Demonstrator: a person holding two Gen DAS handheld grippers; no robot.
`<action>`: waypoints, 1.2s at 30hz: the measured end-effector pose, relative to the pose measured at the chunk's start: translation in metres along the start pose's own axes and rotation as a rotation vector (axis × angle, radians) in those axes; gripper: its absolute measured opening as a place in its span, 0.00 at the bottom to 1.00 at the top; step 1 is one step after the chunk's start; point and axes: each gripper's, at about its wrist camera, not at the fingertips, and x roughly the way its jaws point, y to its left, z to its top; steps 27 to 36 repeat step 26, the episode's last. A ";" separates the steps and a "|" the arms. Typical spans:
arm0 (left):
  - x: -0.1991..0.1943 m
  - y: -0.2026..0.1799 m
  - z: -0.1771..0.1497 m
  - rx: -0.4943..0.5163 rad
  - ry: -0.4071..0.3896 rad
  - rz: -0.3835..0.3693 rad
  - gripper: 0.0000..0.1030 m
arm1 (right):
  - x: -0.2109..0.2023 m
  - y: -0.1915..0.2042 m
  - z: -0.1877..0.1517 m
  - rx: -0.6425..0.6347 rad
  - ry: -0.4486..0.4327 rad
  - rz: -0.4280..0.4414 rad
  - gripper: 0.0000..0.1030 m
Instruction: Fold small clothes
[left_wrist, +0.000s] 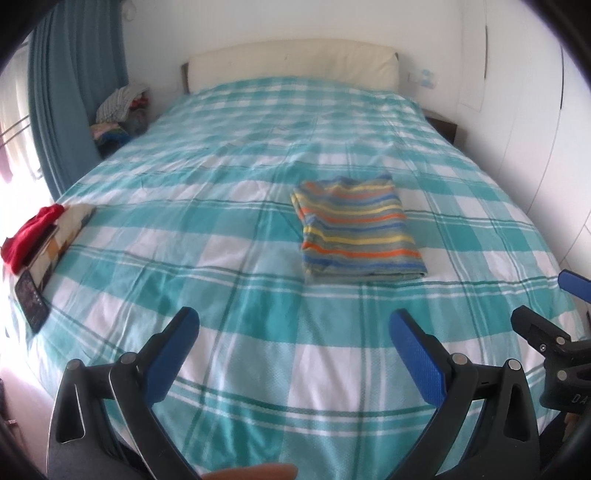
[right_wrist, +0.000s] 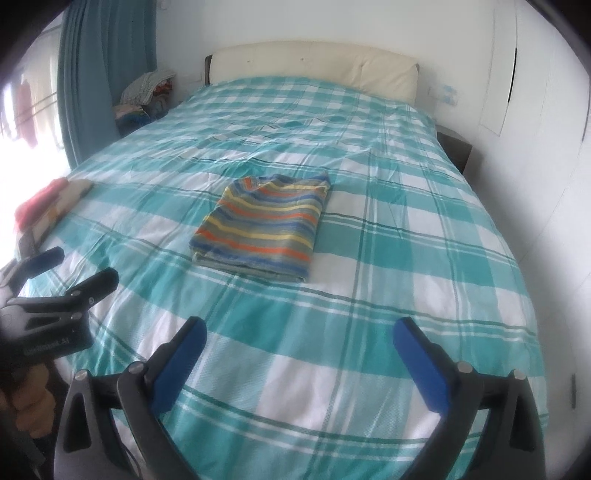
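Left wrist: I saw the left gripper (left_wrist: 295, 325) with fingers spread wide, nothing between them.
Right wrist: I saw the right gripper (right_wrist: 299, 332) released too, fingers apart and empty.
Shirt: the striped shirt (left_wrist: 356, 230) lay folded flat on the bed (left_wrist: 221, 166), apart from both grippers.
Bed edge: a red cloth (left_wrist: 31, 232) lay at the left.

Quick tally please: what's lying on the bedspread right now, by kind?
Folded striped garment: 1
Red cloth: 1
Patterned flat item under it: 1
Dark phone-like slab: 1
Total: 4
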 end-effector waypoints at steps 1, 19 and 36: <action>-0.003 -0.001 0.002 0.003 -0.007 0.007 1.00 | -0.001 -0.001 0.001 0.006 -0.001 -0.003 0.97; -0.010 -0.008 0.009 -0.005 -0.035 -0.008 1.00 | -0.010 -0.009 0.001 0.026 -0.021 -0.029 0.97; -0.013 -0.013 0.007 0.009 -0.051 0.016 1.00 | -0.010 -0.010 0.001 0.027 -0.022 -0.029 0.97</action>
